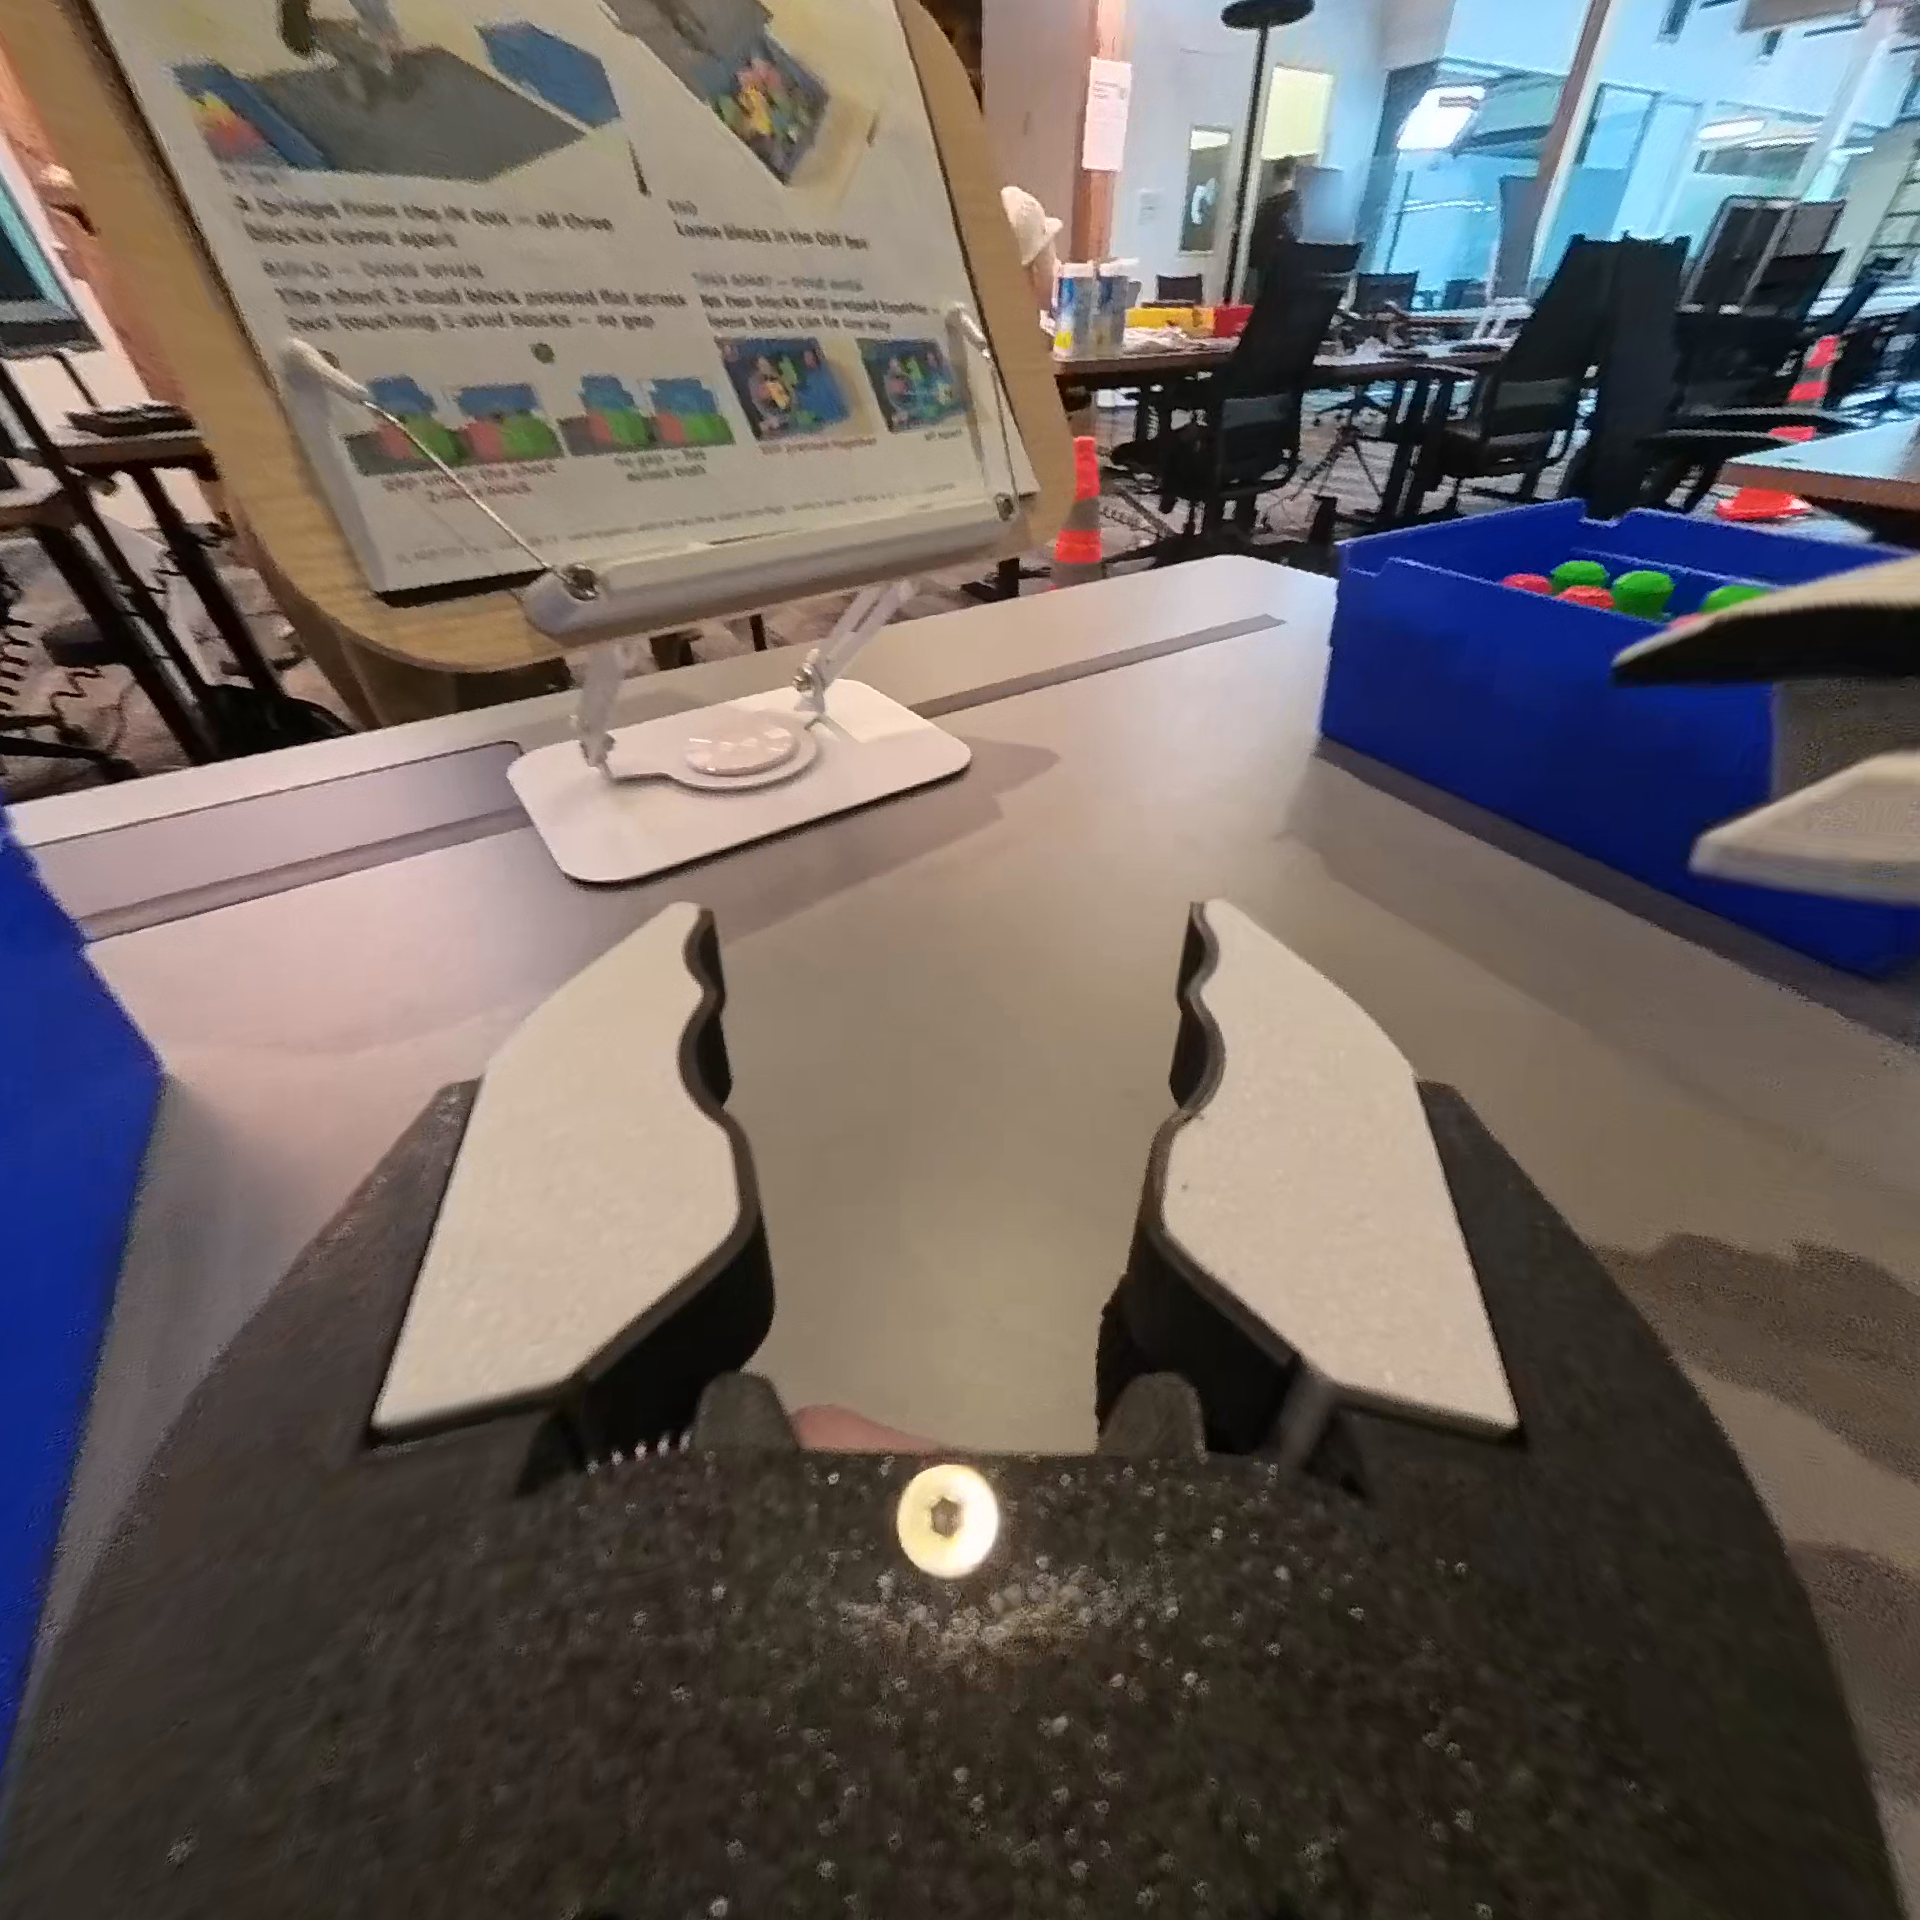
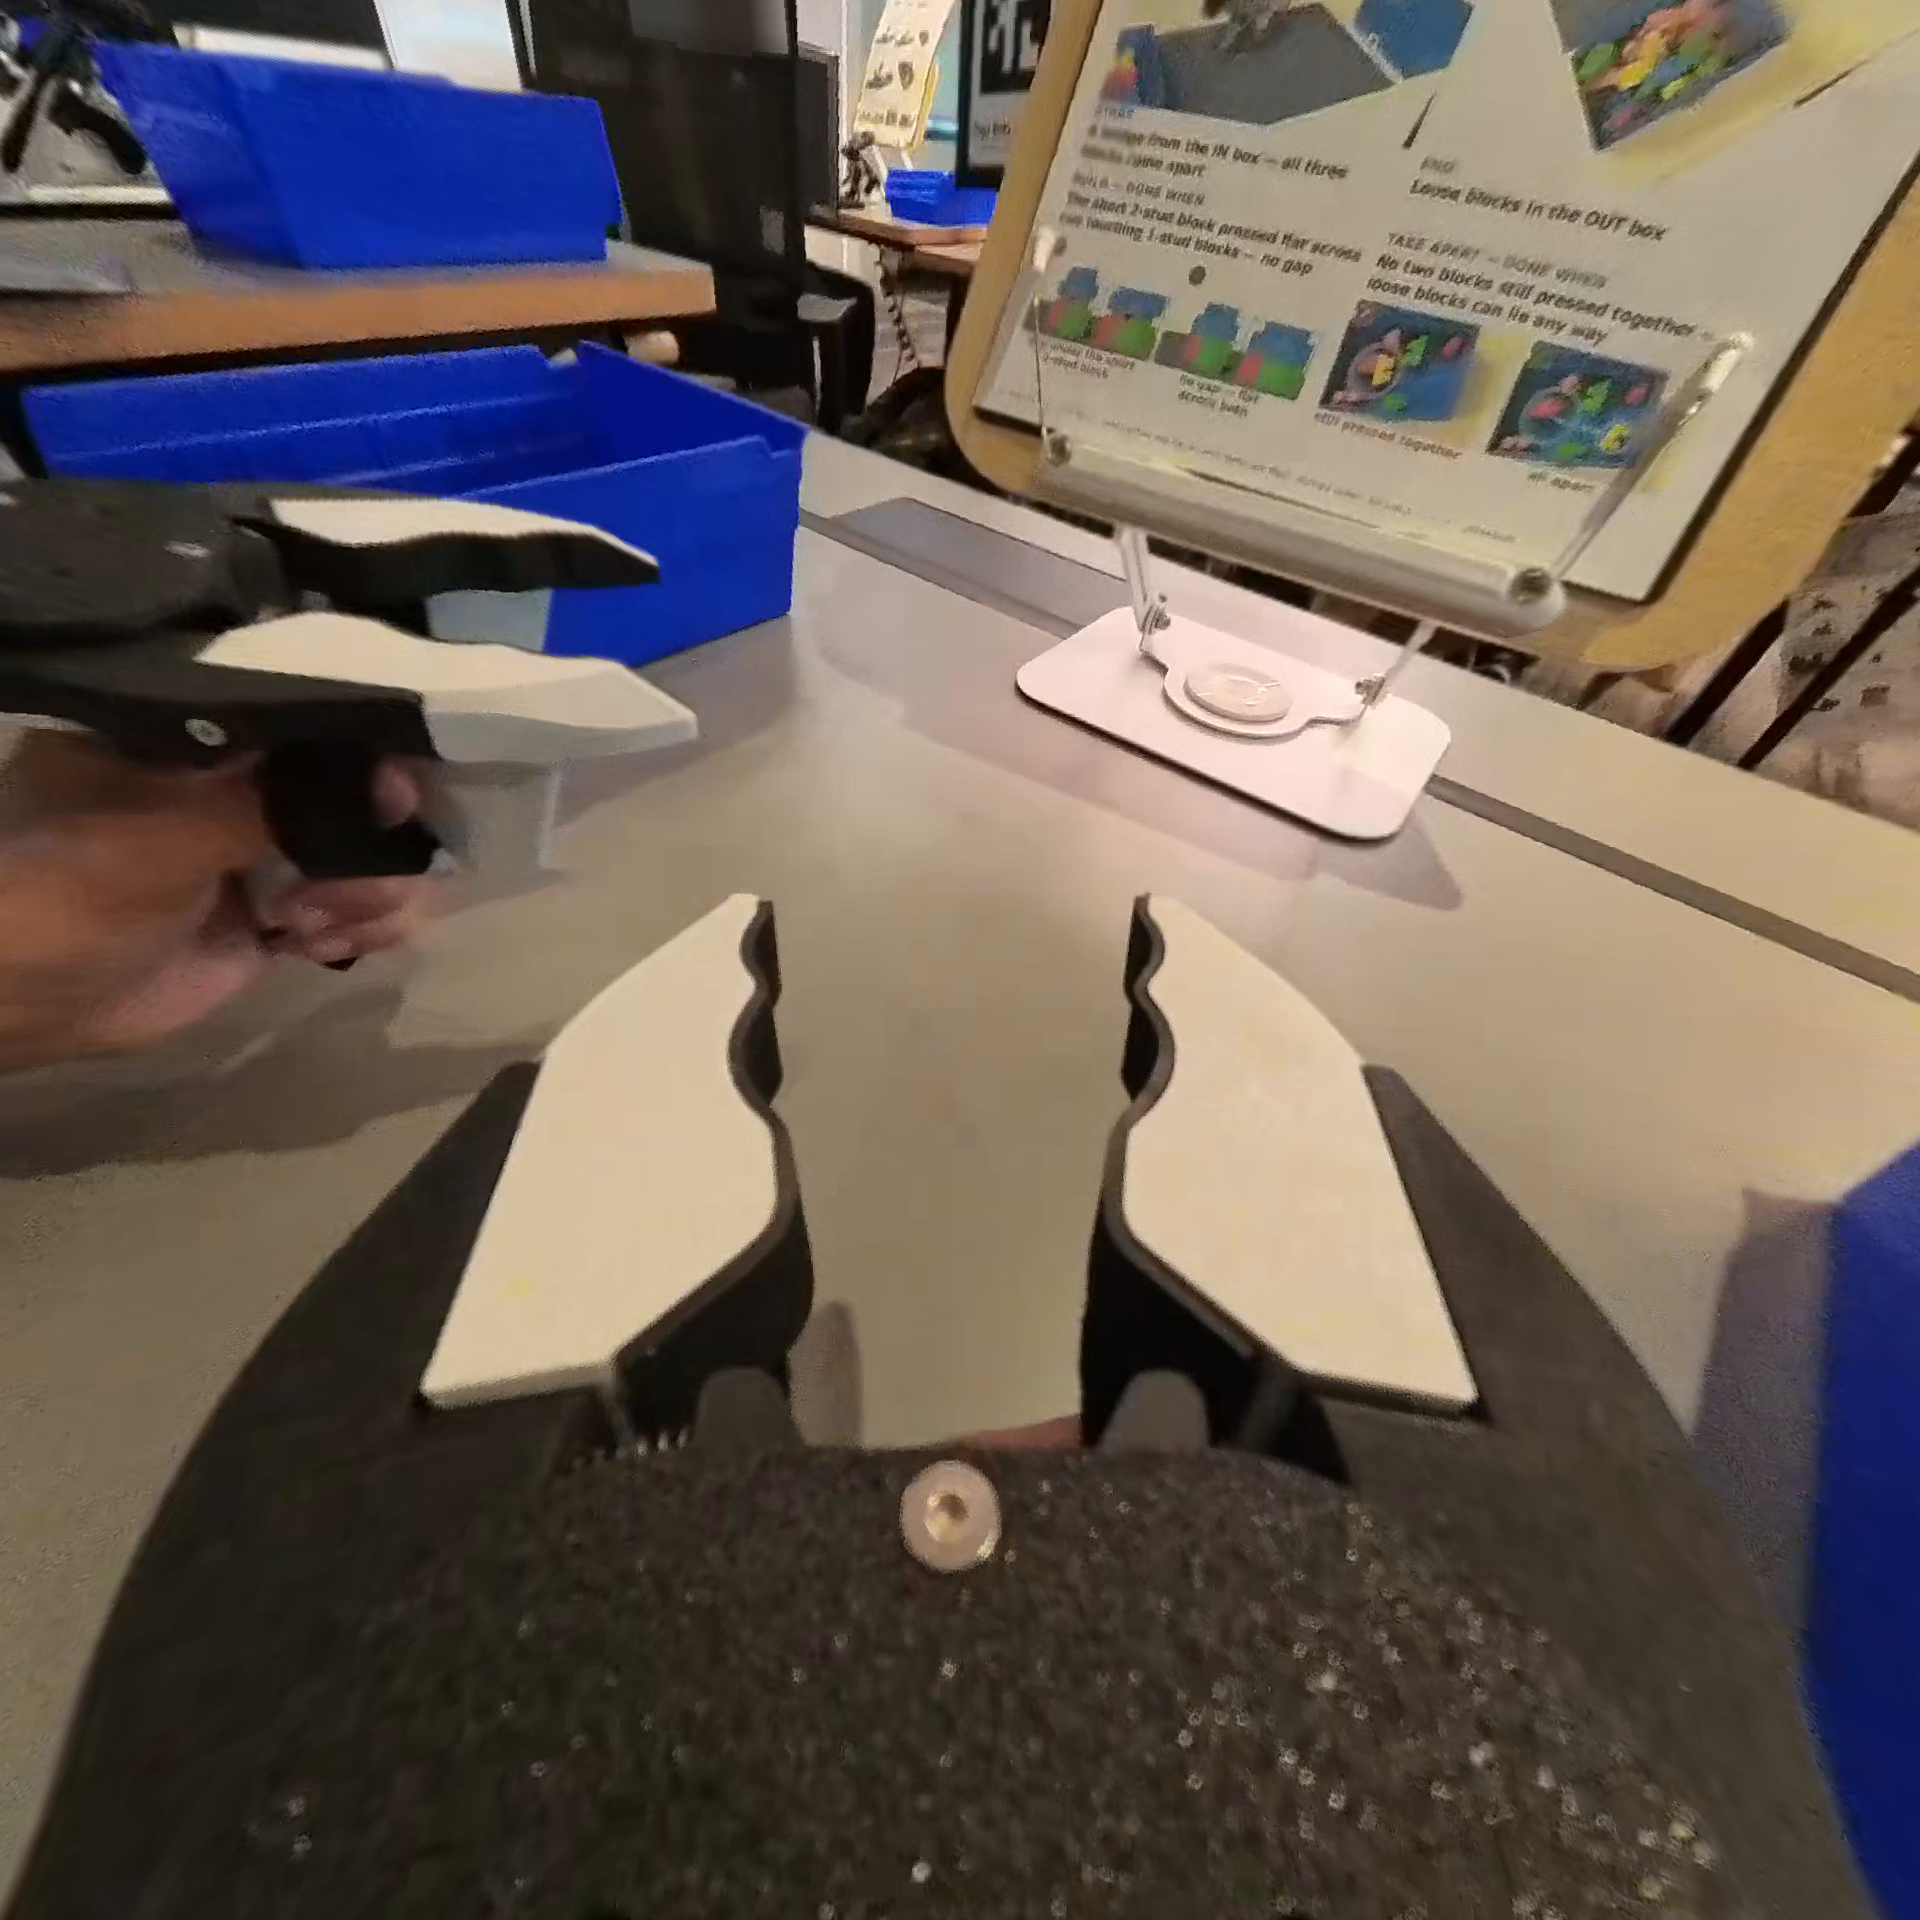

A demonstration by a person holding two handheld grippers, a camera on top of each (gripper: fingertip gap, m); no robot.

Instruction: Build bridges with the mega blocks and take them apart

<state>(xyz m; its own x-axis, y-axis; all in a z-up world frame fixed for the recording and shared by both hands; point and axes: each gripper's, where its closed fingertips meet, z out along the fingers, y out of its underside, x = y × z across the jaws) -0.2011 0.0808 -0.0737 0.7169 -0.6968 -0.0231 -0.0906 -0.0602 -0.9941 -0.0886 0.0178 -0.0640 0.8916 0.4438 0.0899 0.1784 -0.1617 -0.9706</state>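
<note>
Above the bare grey table [image 1: 935, 1091], both grippers are held spread and empty: nothing is seen between the jaws of the left gripper [image 1: 951, 935] or of the right gripper [image 2: 951, 930]. The mega blocks [image 1: 1621, 594], red and green, are seen only in the left wrist view, lying in the blue bin [image 1: 1538, 727] at the right side of the table, near the right gripper's fingers. Whether they are pressed together into bridges or lie loose cannot be told. A second blue bin [image 2: 623, 488] stands at the left side, and no blocks are seen in the part of it that shows. An instruction card on a white stand [image 1: 748, 790] is set at the far edge of the table. No block lies on the table, so the task is judged to be at or near its start, with nearly everything left to be done.
</note>
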